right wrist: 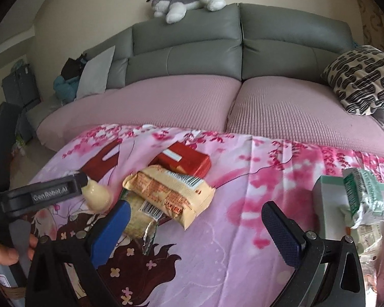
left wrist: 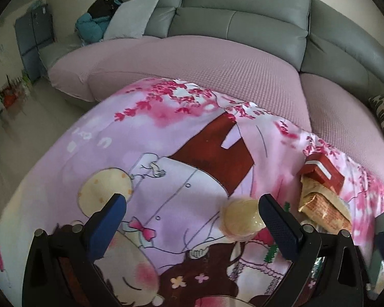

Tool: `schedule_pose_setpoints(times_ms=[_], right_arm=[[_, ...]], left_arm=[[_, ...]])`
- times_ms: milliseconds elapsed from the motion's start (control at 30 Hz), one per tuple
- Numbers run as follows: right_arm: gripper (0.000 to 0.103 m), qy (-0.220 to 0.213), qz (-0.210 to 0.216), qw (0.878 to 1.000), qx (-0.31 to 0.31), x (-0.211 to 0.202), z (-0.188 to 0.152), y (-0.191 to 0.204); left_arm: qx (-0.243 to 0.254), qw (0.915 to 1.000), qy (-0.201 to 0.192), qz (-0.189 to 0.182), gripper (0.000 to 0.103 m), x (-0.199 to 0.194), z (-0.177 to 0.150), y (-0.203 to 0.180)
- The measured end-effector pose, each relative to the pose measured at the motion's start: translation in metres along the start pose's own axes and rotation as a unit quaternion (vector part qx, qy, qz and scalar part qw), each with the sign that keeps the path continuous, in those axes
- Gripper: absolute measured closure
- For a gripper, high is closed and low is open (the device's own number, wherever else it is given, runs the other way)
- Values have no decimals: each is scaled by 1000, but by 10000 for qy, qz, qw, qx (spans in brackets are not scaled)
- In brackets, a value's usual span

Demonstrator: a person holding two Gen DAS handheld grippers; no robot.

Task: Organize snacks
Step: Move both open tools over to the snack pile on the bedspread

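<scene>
A round pale pastry (left wrist: 240, 216) in clear wrap lies on the pink cartoon-print cloth (left wrist: 166, 133). My left gripper (left wrist: 194, 220) is open around it, and the pastry rests against the inner side of the right finger (left wrist: 279, 222). In the right wrist view the same pastry (right wrist: 97, 195) shows just past a black left-gripper finger (right wrist: 56, 192). My right gripper (right wrist: 197, 230) hangs open over bare cloth with nothing between its fingers. A beige biscuit packet (right wrist: 171, 192) and a red box (right wrist: 187, 160) lie ahead of it; another wrapped packet (right wrist: 138, 220) lies partly under the beige one.
A pale box (right wrist: 327, 199) at the right holds green-and-white packets (right wrist: 363, 194). Behind the cloth is a grey sofa (right wrist: 192, 58) with pink seat covers, a patterned cushion (right wrist: 363, 81) and a plush dog (right wrist: 189, 0). A hand (right wrist: 2, 253) holds the left gripper.
</scene>
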State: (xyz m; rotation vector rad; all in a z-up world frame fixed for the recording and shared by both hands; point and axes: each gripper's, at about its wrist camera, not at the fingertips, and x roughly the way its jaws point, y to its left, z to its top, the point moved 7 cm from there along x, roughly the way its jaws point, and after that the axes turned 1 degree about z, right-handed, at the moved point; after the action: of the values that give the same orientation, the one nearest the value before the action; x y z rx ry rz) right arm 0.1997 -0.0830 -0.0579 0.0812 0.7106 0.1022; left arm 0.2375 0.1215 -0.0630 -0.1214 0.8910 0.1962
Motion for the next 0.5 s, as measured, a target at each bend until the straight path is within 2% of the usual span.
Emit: schedule_pose_setpoints(times_ms=[300, 500], right_arm=[[0, 400, -286, 9987, -133, 17, -3, 0], [0, 562, -242, 9977, -306, 31, 4, 8]], left_arm=[[-102, 9991, 96, -399, 0, 4, -2, -5], [-13, 9972, 95, -736, 0, 4, -3, -16]])
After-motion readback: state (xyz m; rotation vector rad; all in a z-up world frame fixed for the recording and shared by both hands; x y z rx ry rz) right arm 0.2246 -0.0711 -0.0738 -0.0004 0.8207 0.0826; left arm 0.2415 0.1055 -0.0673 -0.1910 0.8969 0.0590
